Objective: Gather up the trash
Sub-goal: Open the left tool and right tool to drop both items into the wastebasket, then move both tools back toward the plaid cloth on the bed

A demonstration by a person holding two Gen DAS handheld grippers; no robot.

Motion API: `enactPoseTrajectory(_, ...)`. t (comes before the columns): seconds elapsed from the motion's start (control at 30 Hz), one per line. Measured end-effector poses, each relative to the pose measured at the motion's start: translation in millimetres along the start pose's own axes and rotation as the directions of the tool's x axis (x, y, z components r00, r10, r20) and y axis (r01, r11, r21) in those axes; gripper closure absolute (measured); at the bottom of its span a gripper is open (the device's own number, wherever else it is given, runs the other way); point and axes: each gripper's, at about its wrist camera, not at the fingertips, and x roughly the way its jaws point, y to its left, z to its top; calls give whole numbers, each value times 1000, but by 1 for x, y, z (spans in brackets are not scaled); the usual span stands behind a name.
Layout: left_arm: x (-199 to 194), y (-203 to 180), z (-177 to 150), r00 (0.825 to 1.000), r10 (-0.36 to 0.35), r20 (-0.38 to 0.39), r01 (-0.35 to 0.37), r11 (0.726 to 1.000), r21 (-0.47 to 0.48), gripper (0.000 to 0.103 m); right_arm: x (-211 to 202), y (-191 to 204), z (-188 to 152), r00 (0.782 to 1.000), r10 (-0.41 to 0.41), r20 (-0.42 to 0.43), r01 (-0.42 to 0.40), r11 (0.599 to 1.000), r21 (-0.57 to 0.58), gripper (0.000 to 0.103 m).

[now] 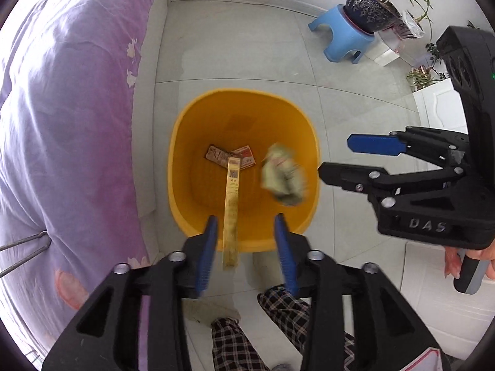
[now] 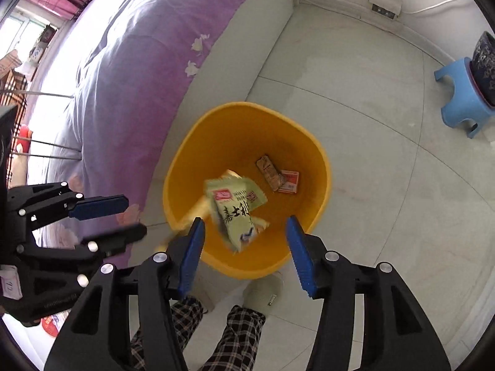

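Ridged blue pads (image 2: 193, 256) (rubbery) flank smooth yellow bin (image 2: 185, 167).

A round-cornered yellow plastic bin (image 1: 244, 114) (image 2: 247, 117) stands upright on the floor, mouth open. On its bottom lie a brown snack wrapper (image 1: 216, 156) (image 2: 269, 173) and a red-and-white packet (image 1: 246, 156) (image 2: 289, 181), touching. A pale green crinkled wrapper with dark lettering (image 1: 283, 174) (image 2: 238, 208) sits blurred inside the mouth — beside it a long, narrow yellow strip of packaging (image 1: 232, 204), tilted across the near rim.
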Motion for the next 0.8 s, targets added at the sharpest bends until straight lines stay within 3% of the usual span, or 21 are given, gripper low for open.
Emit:
enactPoseTrajectory(0.5,-33,3,-8,999,15,37,-15,1000,-4,55,-48,-2,-4,997,-18,71,15,999,44,47)
enactPoseTrajectory(0.8,-93,-3,-33,993,47,110,-49,999,17,55,-109,35,-18,990,-36,134,37,999,-7,47)
